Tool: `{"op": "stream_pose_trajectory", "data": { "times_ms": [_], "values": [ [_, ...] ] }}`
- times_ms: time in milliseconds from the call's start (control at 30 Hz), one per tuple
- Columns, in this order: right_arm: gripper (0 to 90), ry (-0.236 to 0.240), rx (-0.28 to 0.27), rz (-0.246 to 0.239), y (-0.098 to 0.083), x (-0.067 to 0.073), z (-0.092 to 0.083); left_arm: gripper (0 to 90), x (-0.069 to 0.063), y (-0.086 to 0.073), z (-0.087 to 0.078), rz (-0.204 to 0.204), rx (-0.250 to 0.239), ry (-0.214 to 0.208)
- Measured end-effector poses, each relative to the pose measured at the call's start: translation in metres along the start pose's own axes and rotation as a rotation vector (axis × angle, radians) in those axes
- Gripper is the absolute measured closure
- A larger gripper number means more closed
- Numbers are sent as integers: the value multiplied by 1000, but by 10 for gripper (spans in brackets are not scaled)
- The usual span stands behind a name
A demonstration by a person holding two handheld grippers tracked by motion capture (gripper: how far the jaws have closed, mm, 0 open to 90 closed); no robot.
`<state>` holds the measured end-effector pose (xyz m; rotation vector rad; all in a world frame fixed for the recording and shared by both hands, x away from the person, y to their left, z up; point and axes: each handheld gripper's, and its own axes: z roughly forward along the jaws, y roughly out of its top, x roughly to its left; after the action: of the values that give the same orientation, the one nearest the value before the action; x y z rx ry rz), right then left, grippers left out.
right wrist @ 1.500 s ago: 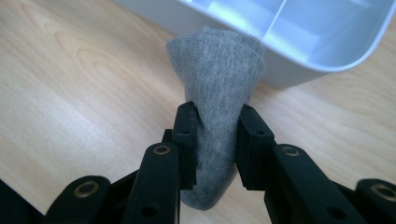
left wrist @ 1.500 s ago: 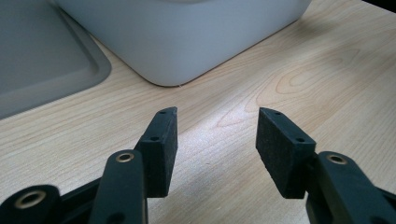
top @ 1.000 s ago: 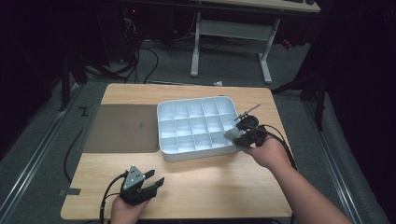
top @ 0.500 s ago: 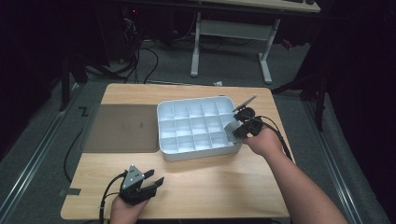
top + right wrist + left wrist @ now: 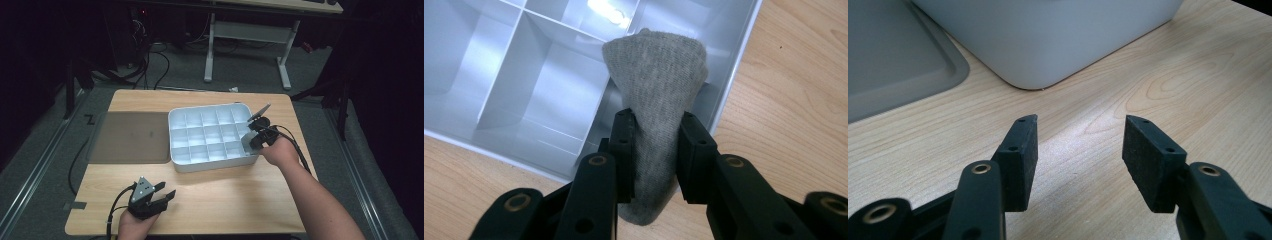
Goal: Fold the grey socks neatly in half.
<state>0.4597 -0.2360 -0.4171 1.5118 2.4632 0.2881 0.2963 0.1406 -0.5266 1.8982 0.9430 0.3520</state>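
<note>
right gripper (image 5: 651, 150): fingers clamped on grey sock (image 5: 656, 90) over white divided tray (image 5: 186, 150), right rim, mid-desk | left gripper (image 5: 1080, 157): fingers apart, near front-left desk (image 5: 240, 190) corner

We take this for a lab or test room, not a home. We see a small wooden table (image 5: 240, 195) standing alone on grey carpet (image 5: 45, 150), lit from above while the room around it lies dark. Behind it stands a white-legged desk (image 5: 250, 45), and black cables (image 5: 150, 65) trail loose over the floor near dark equipment. Metal rails (image 5: 30, 175) run along the floor at the left. On the table we find only a white divided tray (image 5: 212, 165) and a grey mat (image 5: 130, 137), laid out like a set-up for recording.
</note>
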Motion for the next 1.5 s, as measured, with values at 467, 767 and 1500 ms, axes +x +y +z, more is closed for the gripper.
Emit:
{"op": "stream_pose_trajectory", "data": {
  "times_ms": [467, 767, 1500],
  "values": [
    [736, -20, 57, -12, 4, 5, 18, 488, 1, 0, -1, 1, 1, 0],
    [736, -17, 75, -22, 3, 8, 29, 488, 1, 0, 0, 2, 6, -6],
    [678, 44, 115, 4, -6, 18, 42, 488, -1, -1, 3, 3, 14, -14]
  ]
}}
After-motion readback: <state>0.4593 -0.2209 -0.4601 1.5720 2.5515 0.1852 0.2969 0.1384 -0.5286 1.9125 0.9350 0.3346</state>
